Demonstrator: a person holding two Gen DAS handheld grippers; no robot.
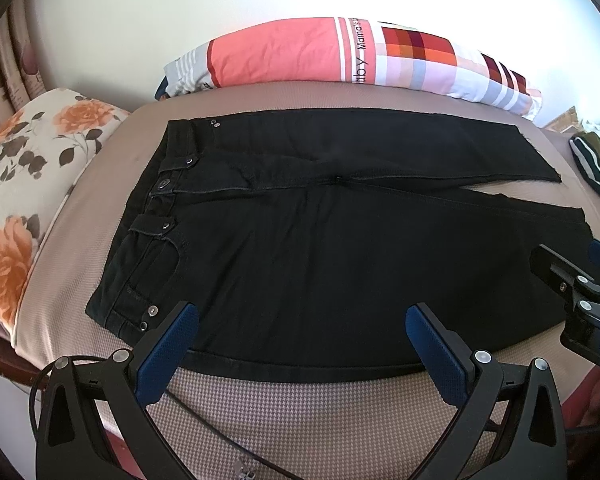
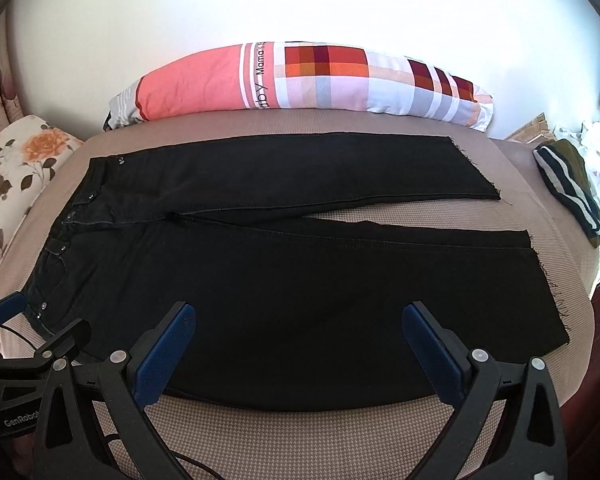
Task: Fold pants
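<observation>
Left tool (image 1: 302,318): black frame, blue ribbed pads, fingers spread wide and released, lower centre of its own view, hovering over the near edge of the pants (image 1: 320,248). Right tool (image 2: 300,318): same build, likewise spread and gripping nothing, lower centre of its view, above the near trouser leg.

Pants: black denim, laid flat across the bed (image 1: 300,412), metal rivets and button at the waistband toward frame left, two legs running right and parting slightly, raw frayed hems at the right.

Bed: beige cover with fine houndstooth weave.

Long pillow (image 1: 340,56): upper centre, along the white wall, coral panel, checked patchwork, printed lettering.

Floral pillow (image 1: 24,184): left edge, cream with orange roses.

Striped garment (image 2: 572,188): dark olive with white stripes, bunched, right edge of the bed.
</observation>
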